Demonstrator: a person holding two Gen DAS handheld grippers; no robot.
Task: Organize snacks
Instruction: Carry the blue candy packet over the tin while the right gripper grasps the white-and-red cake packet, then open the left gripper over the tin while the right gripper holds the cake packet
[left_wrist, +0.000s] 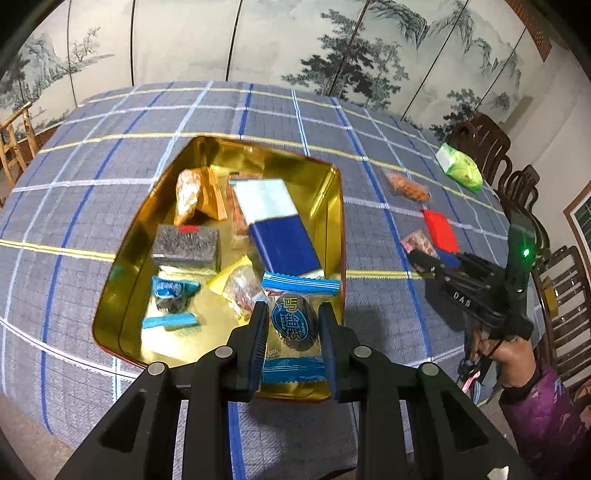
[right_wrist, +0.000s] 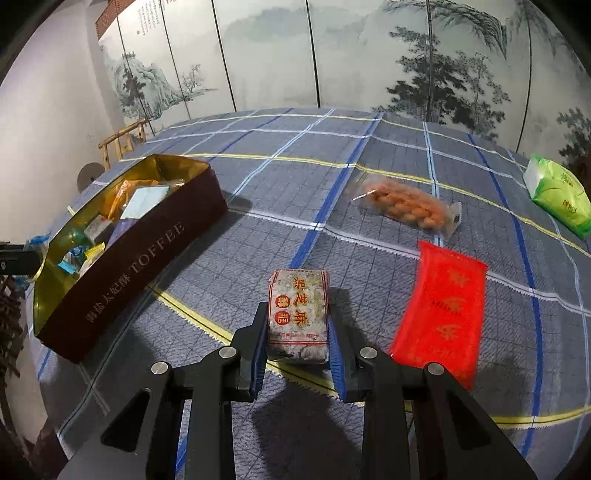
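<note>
Left wrist view: left gripper (left_wrist: 293, 328) pinches a blue-wrapped dark cake (left_wrist: 294, 325) above the near end of the gold-lined tin (left_wrist: 125, 236), which holds a blue-and-white box (left_wrist: 275, 225) and mixed packets; plaid tablecloth (left_wrist: 74, 177) around. Right wrist view: right of the tin (right_wrist: 147, 254), the right gripper (right_wrist: 298, 332) brackets a grey sesame-cake block (right_wrist: 298, 314) on the cloth, contact unclear. Red packet (right_wrist: 443, 306) and orange twist snack (right_wrist: 404, 206) lie further right.

Blue-wrapped snack (left_wrist: 293, 332) partly hidden by claw pads; green pack (right_wrist: 557, 194) cut off at frame edge; red packet (right_wrist: 443, 310) print blurred, unreadable.
</note>
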